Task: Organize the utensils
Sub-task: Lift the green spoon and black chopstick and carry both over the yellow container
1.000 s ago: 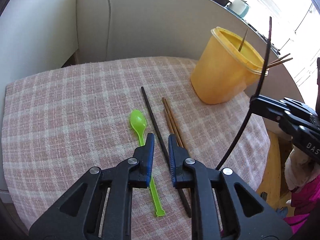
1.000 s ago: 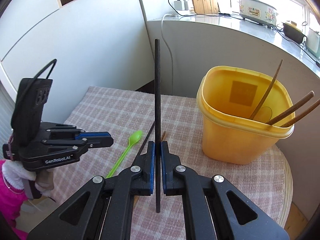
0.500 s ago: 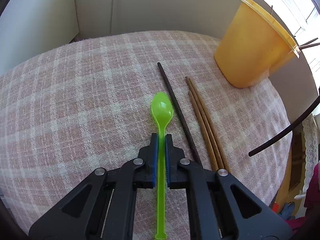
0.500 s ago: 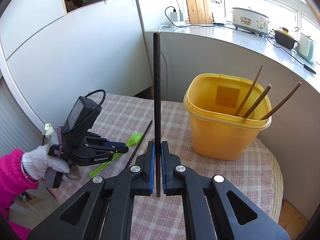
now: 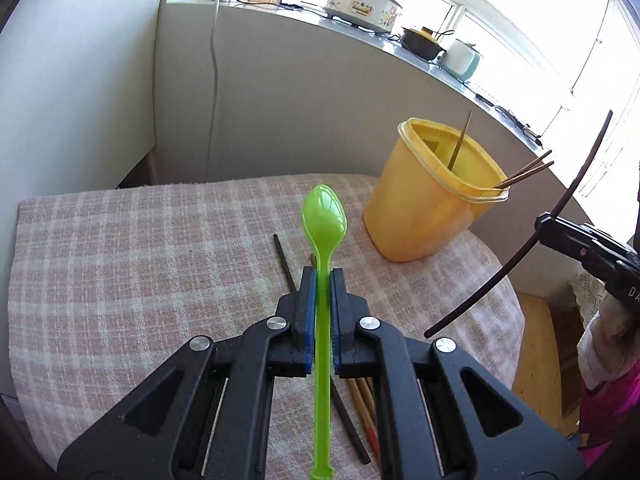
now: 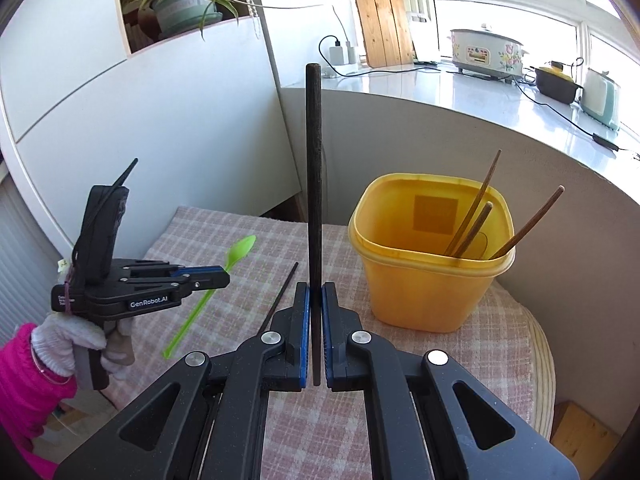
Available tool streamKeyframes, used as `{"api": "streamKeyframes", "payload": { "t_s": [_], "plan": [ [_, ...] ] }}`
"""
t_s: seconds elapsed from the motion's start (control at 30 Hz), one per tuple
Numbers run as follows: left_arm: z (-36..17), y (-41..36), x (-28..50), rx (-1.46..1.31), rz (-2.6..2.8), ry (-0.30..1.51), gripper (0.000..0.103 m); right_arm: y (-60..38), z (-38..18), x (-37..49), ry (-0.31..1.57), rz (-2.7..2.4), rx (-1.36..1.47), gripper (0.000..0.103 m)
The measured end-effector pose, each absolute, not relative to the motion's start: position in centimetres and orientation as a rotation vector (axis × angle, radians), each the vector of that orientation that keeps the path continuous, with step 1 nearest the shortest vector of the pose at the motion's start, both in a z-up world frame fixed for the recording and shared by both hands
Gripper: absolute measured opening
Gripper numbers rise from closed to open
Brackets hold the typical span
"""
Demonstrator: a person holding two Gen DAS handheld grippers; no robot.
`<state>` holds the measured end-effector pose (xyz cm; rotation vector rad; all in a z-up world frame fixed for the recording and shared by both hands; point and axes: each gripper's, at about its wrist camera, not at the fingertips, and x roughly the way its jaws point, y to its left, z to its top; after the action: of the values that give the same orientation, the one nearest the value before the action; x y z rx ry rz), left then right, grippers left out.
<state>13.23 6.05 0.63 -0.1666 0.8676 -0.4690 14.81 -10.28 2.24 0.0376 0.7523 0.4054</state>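
Observation:
My left gripper (image 5: 322,276) is shut on a green plastic spoon (image 5: 324,220) and holds it above the table, bowl forward; it also shows in the right wrist view (image 6: 222,276), spoon (image 6: 240,250) included. My right gripper (image 6: 315,292) is shut on a black chopstick (image 6: 314,180), held upright; it shows from the left wrist view (image 5: 560,208) too. A yellow tub (image 6: 428,272) with three brown chopsticks (image 6: 476,220) stands ahead right. Another black chopstick (image 5: 285,262) and brown chopsticks (image 5: 362,396) lie on the pink checked cloth.
The round table with the checked cloth (image 5: 140,264) ends at a white wall (image 5: 80,80) on the left and a grey counter front (image 5: 300,112) behind. The counter holds cookers (image 6: 486,52). A plant (image 6: 180,0) sits on a shelf.
My left gripper has shut on the green spoon and lifted it off the cloth. My right gripper has risen a little and backed from the tub with the black chopstick still upright.

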Motion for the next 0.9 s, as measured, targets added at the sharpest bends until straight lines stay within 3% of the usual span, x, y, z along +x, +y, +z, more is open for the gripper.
{"api": "streamKeyframes", "payload": {
  "t_s": [0.37, 0.9],
  "plan": [
    [6.3, 2.3, 16.2, -0.236, -0.556, 0.65, 0.004, -12.0, 6.3, 14.8, 0.645, 0.391, 0.053, 0.004],
    [8.5, -3.3, 21.9, -0.277, -0.62, 0.554, 0.004, -14.7, 11.1, 16.0, 0.534, 0.368, 0.111, 0.004]
  ]
}}
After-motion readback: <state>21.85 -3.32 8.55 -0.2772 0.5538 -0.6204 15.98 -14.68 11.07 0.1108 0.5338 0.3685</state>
